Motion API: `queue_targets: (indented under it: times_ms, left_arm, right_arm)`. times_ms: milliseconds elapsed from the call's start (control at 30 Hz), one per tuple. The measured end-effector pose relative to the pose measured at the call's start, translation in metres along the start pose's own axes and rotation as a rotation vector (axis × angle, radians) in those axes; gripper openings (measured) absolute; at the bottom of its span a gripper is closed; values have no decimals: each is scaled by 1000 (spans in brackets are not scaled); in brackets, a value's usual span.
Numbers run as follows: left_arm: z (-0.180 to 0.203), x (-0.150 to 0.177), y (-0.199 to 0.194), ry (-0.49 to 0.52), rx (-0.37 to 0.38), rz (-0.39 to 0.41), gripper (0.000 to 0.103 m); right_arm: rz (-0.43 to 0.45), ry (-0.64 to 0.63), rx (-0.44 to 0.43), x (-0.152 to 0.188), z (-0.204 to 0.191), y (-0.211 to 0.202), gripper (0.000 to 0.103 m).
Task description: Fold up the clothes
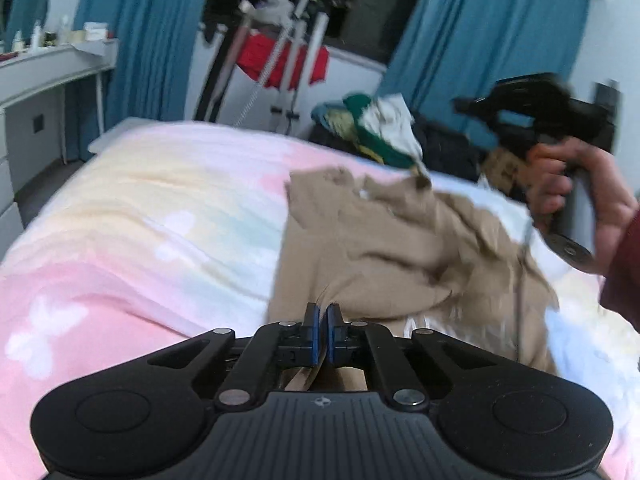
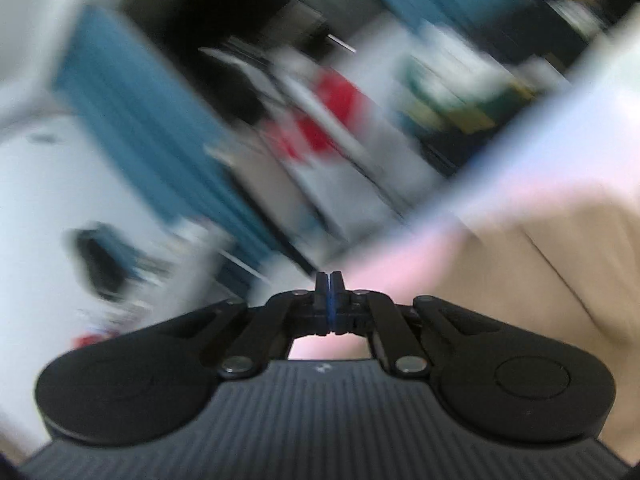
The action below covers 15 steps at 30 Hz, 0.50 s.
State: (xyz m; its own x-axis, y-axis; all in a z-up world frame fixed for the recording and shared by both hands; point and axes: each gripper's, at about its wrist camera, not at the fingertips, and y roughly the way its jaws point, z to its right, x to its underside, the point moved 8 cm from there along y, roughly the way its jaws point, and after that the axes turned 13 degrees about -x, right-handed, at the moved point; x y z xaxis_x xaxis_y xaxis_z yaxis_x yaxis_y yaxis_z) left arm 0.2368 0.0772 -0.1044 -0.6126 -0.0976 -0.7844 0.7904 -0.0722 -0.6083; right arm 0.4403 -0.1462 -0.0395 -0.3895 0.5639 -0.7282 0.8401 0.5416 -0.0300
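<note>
A: Count pls?

B: 1 tan garment [image 1: 384,248], 2 grippers, 1 bed w/ a pastel blanket [image 1: 132,220]. Far right there's 1 heap of other clothes [image 1: 380,128], green & white on top. 1 drying rack [image 1: 280,52] w/ a red item behind the bed, teal curtains [image 1: 152,32] both sides.

A: Where's the garment, which way does it run?

B: On the blanket, right half of the bed. Crumpled, so no clean axis, but roughly it stretches from the near centre to the far right.

A: Left gripper [image 1: 323,316]?

B: Blue pads pressed nearly together, pinching the garment's near edge; a fold of tan cloth shows between the fingers and under the linkage.

A: Right gripper [image 2: 330,280]?

B: In its own view, pads pressed together w/ nothing visible between them. Heavy blur. Tan cloth sits to its right, not in the tips. From the left view it's in the person's right hand [image 1: 572,184], above the garment's far right end, tips blurred.
</note>
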Motion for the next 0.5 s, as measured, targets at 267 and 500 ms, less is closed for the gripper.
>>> queue_targets:
  times_ms: [267, 500]
  left_arm:
    - [0, 6, -14, 52, -46, -4, 4]
    - [18, 20, -9, 175, -65, 24, 7]
  right_arm:
    - [-285, 34, 201, 58, 41, -24, 7]
    - [-413, -116, 313, 92, 58, -43, 69]
